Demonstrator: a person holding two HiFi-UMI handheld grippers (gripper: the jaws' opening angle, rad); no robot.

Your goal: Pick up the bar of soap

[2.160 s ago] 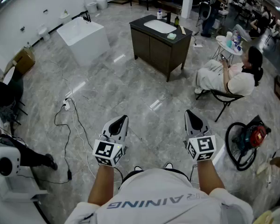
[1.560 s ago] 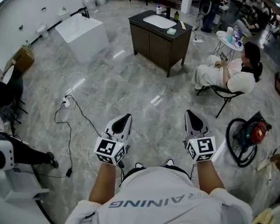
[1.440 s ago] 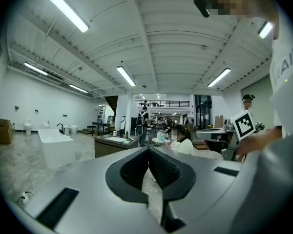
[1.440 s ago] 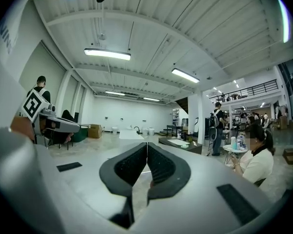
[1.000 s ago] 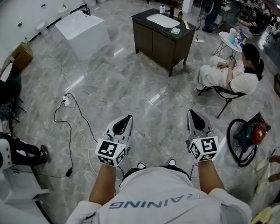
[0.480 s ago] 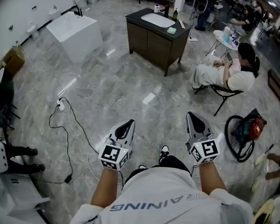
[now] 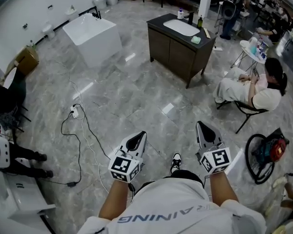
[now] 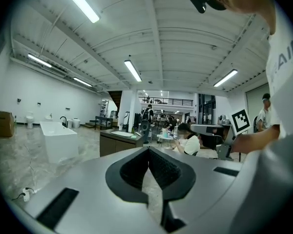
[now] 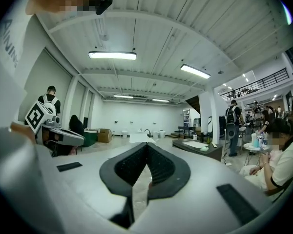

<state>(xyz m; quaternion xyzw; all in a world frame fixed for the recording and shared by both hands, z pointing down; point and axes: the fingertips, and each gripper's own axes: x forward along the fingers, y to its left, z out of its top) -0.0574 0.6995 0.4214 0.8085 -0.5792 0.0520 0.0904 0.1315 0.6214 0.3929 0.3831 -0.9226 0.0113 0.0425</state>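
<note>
Landmark: a dark vanity cabinet [image 7: 173, 52] stands alone on the grey marble floor, with a white sink basin [image 7: 181, 27] set in its top.
Bar of soap: the pale green bar of soap [image 7: 196, 40] lies on the cabinet's top, just beside the basin, near the corner that faces the seated person. Neither gripper is touching it.
Left gripper: the left gripper [image 7: 138, 138] is held well short of the cabinet, over bare floor. Its jaws are pressed together at the tips with nothing between them.
Right gripper: the right gripper [image 7: 203, 129] is level with the left one and equally far from the cabinet. Its jaws are pressed together and empty.
Bottles: two bottles [image 7: 180, 14] stand at the cabinet's far edge, behind the basin.
Bathtub: a white bathtub [image 7: 93, 33] stands well apart from the cabinet, on its left in the head view.
Seated person: a seated person [image 7: 251, 89] is on a chair near the cabinet's right side.
Cable: a power strip with its cable [image 7: 74, 112] lies on the floor, nearer the wearer than the cabinet.
</note>
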